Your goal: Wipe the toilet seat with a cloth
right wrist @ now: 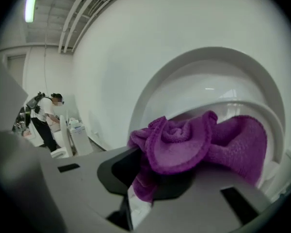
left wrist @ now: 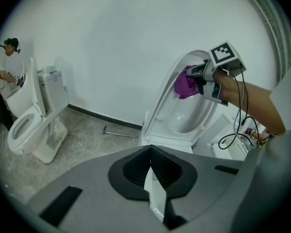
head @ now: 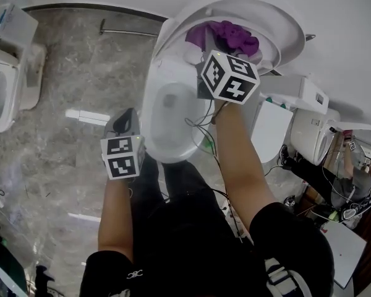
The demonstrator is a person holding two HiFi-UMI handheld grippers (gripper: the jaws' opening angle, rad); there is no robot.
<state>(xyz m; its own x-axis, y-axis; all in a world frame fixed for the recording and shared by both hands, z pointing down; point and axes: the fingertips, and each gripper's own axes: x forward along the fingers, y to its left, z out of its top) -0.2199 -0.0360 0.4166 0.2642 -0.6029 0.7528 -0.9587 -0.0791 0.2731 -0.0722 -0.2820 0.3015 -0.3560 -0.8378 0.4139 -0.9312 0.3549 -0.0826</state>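
Right tool (left wrist: 198, 84) clamps bunched purple cloth (right wrist: 184, 144), pressing it on raised seat (head: 278, 23) behind toilet bowl (head: 173, 116), likely for wiping. Left tool (left wrist: 154, 193) closed, empty, idles front-left of bowl, clear of wiping.

We see a grey, marbled floor (head: 68, 73) running up to a white wall, with a dark skirting (head: 80, 8) along the join. A white toilet (head: 151, 104) stands on it in the middle, its back near the wall. Well to the left stands a second toilet (head: 6, 79), and further toilets (head: 312, 135) stand to the right. A thin metal rod (head: 127, 32) lies flat near the skirting, between the first two toilets. Pale bright strips (head: 86, 116) show on the floor; we cannot tell what they are.
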